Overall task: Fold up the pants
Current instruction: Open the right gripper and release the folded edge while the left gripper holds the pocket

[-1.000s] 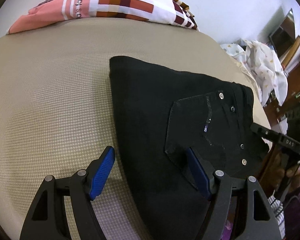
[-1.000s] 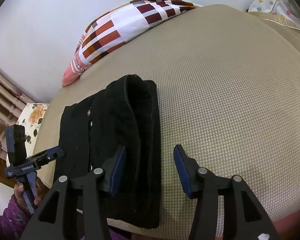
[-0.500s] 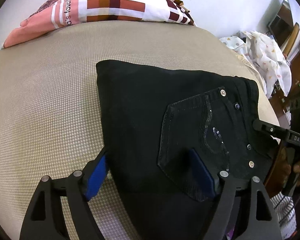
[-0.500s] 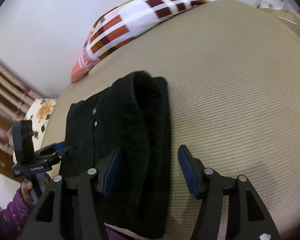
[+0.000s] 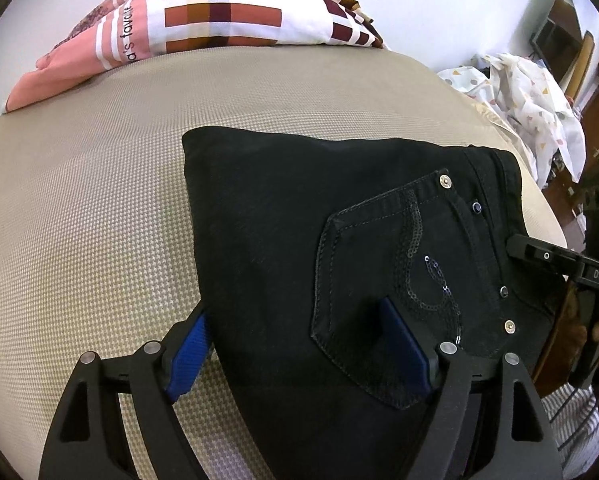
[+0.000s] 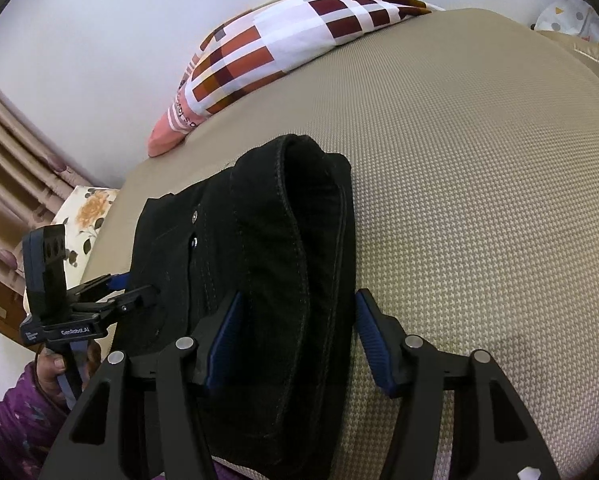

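The black pants lie already folded into a compact bundle on the bed, close to its near edge; in the left wrist view they fill the centre and lower right of the frame, in the right wrist view the lower centre.

The left tongs stand wide open astride the bundle's near left edge: one blue pad sits just beside the fold on the bare bed cover, the other rests over the back pocket. The right tongs are likewise open, straddling the thick rolled edge of the bundle, a pad on each side, apparently not squeezing. Each tool shows in the other's view at the frame edge, so both sit at the near end of the cloth, one on either side.

The bundle's long axis runs away from both tongs toward the patterned pillow at the top of each frame. Any further fold or smoothing would likely carry the near end up along that line, and both hands seem equally near.

The fabric is heavy black denim with raised seams, metal rivets and a sequinned swirl on the pocket; stacked layers make a stiff, rounded ridge. The bed cover is a beige woven mesh, fine-grained and taut.
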`<state>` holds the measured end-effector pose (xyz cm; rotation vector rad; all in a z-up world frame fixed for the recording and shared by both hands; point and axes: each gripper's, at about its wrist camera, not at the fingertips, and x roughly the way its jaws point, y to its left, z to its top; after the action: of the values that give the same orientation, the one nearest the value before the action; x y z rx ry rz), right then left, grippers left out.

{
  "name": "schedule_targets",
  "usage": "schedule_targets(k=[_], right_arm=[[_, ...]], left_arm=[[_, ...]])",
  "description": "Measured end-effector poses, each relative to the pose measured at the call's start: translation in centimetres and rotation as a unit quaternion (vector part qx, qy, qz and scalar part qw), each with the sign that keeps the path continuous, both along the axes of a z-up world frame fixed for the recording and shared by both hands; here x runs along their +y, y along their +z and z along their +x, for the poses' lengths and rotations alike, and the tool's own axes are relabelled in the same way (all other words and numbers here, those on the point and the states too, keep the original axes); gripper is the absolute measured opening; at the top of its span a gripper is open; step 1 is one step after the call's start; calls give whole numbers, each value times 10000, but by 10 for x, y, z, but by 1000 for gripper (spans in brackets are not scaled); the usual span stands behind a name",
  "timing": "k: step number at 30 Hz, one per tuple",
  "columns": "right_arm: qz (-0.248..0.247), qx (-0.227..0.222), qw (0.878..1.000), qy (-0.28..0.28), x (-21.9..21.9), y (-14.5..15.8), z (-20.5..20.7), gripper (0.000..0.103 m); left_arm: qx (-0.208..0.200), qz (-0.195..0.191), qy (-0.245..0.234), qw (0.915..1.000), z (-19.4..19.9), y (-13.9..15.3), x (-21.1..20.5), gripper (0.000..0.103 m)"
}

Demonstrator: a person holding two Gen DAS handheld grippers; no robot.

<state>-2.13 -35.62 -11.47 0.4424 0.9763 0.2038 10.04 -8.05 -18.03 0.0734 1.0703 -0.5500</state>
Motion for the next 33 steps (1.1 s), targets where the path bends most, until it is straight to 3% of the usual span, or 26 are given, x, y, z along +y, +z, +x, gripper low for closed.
schedule_targets(k=[23,28,33], right_arm=[[-77,-62,9998,149,5,0,2,62],[-18,-25,9997,258,8,0,5,74],[-233,-24,9990,381,15,1,5,75]], left_arm=[[-195,148,-90,9997,-3,1,-5,77],[-182,149,-79,9997,-3,1,-5,78],[-126,73,-59,9999,-1,0,-3,78]])
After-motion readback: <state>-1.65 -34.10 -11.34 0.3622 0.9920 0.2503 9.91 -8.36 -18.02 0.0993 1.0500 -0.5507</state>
